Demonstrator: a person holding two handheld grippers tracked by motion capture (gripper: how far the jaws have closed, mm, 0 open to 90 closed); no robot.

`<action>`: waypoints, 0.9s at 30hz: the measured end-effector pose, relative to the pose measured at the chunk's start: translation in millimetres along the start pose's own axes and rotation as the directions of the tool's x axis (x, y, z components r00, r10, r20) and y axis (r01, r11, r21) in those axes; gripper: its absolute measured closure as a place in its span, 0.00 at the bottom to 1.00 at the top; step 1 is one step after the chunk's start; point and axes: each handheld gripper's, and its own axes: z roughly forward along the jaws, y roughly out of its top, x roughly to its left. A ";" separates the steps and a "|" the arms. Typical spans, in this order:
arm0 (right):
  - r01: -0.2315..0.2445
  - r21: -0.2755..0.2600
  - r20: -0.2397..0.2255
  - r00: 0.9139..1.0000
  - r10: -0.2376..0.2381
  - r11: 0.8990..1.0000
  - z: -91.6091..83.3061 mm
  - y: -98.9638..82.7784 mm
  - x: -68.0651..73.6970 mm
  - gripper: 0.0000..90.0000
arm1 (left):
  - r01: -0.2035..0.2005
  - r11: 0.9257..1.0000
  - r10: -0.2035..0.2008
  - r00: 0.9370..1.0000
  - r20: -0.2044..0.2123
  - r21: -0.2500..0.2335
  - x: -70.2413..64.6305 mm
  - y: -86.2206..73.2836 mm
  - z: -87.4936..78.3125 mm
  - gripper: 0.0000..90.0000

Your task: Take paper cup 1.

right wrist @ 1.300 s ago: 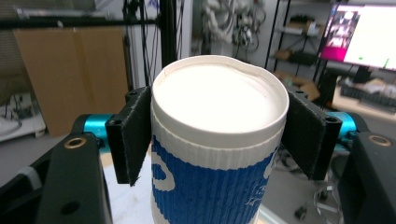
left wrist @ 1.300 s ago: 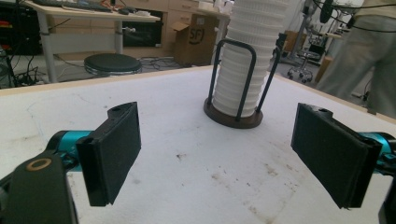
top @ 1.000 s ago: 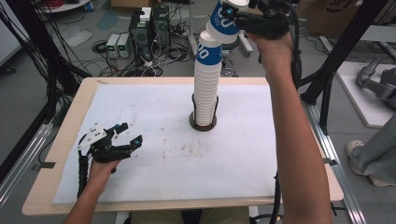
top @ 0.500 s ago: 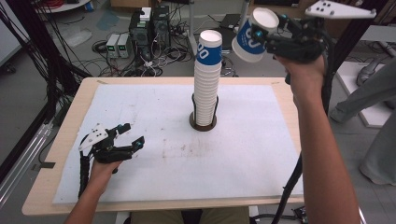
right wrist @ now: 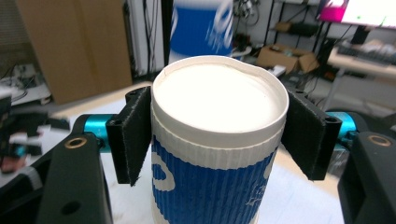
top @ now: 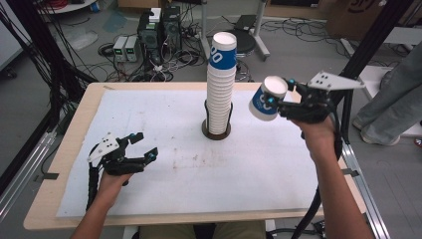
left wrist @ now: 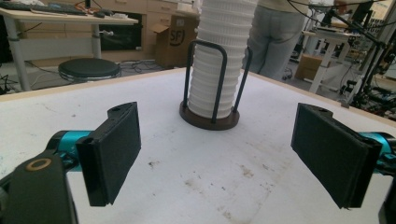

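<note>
A tall stack of white ribbed paper cups point(top: 220, 89), topped by a blue-banded one, stands upside down in a dark wire holder point(top: 217, 130) at the table's middle. To its right, in the air, my right gripper point(top: 278, 104) is shut on a single blue-and-white cup point(top: 264, 99), which is tilted. In the right gripper view its pads point(right wrist: 135, 135) press both sides of the cup point(right wrist: 217, 154), whose closed white end faces the camera. My left gripper point(top: 142, 147) rests open on the white sheet at the front left. The left gripper view shows the stack point(left wrist: 219, 60) beyond its empty jaws.
A white sheet point(top: 174, 199) covers the wooden table point(top: 64, 164). Black frame posts point(top: 366, 50) rise at the right and left sides. A person's legs point(top: 393, 104) stand off the right edge. Computers and cables point(top: 154, 35) lie on the floor behind.
My right gripper has carried the cup from above the stack's top down and to the right, to about mid-stack height. The left gripper has stayed in place, open.
</note>
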 end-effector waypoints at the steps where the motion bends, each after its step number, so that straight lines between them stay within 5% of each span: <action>1: 0.001 0.009 -0.004 1.000 -0.001 1.000 1.2 -8.5 2.0 0.34 | 0.000 1.000 0.000 1.000 -0.003 0.000 -0.4 -0.5 0.4 0.18; 10: -0.031 0.071 -0.040 0.999 0.034 0.997 17.4 -64.7 12.3 0.34 | 0.003 1.000 -0.003 1.000 -0.003 -0.012 -2.0 0.2 -2.1 0.18; 27: -0.008 0.075 -0.081 0.997 0.015 0.997 26.4 -72.6 24.0 0.34 | -0.010 1.000 0.010 1.000 0.018 -0.015 -5.7 1.5 -0.1 0.17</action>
